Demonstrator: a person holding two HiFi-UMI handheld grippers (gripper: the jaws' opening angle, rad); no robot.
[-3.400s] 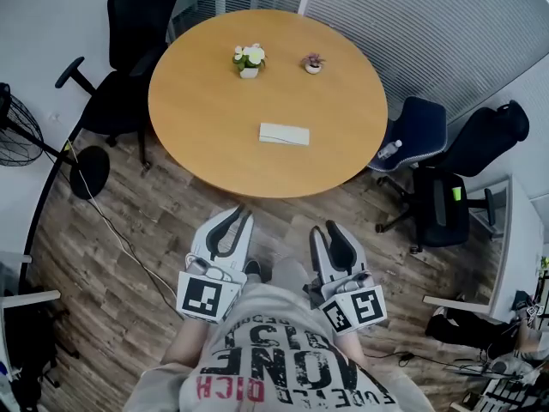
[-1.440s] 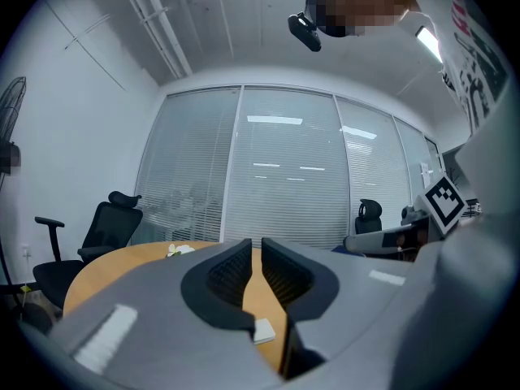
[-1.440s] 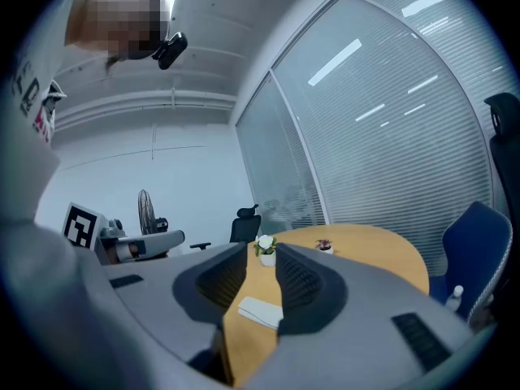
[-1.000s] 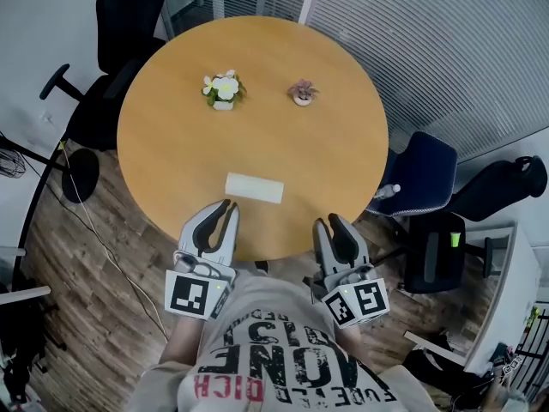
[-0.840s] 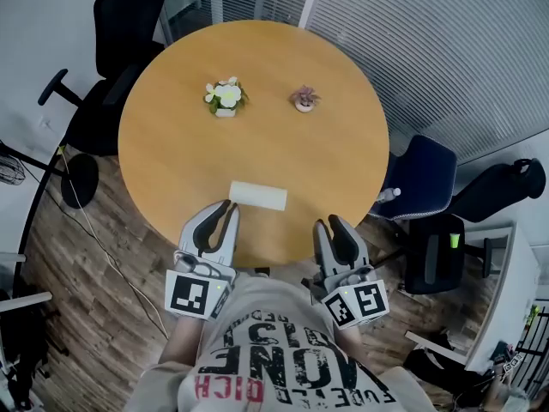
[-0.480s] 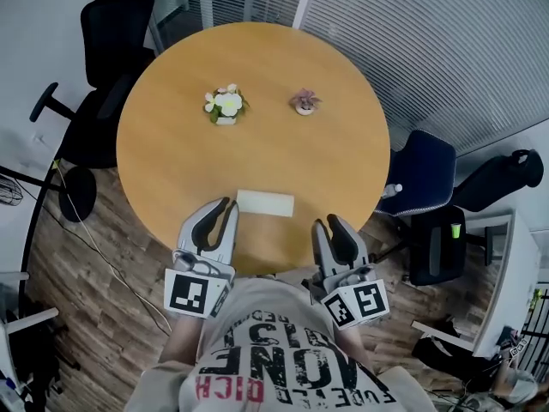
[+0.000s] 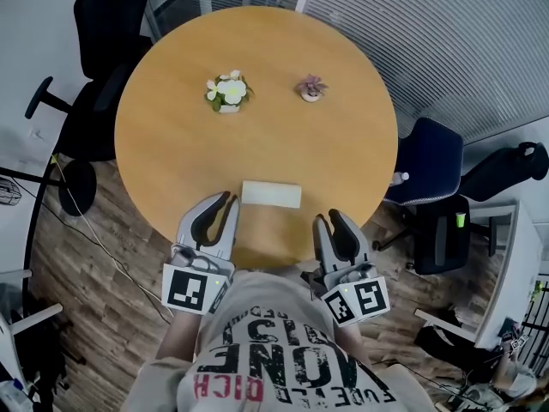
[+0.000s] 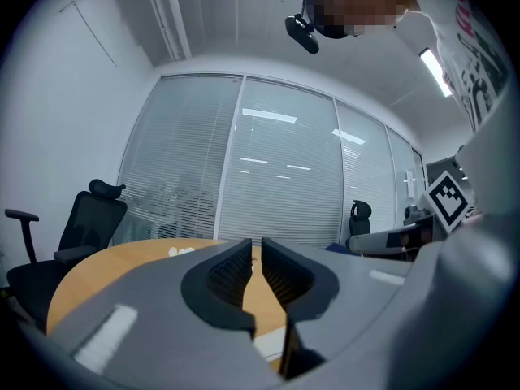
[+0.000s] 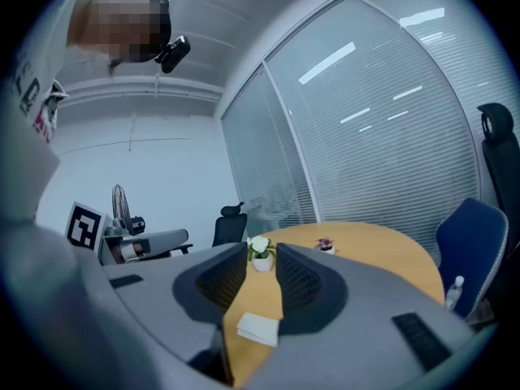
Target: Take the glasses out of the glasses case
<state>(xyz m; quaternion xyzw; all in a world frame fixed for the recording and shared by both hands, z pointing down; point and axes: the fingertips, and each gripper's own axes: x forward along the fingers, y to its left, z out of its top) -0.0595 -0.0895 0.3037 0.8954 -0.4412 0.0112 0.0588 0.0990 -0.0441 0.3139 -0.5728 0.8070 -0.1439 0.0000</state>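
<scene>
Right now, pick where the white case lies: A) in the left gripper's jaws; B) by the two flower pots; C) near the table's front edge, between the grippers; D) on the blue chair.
C: the head view shows the case lying on the table near its front edge, just ahead of and between the left gripper and the right gripper, far from the pots.

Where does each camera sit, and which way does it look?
Head view: on the person's head, steeply down at table, glasses case; shirt, left tongs, right tongs show.
Left gripper view: on left tongs, level toward blinds; own jaws show.
Right gripper view: on right tongs, across table; own jaws show.
Shared: head and right gripper views show the glasses case.
</scene>
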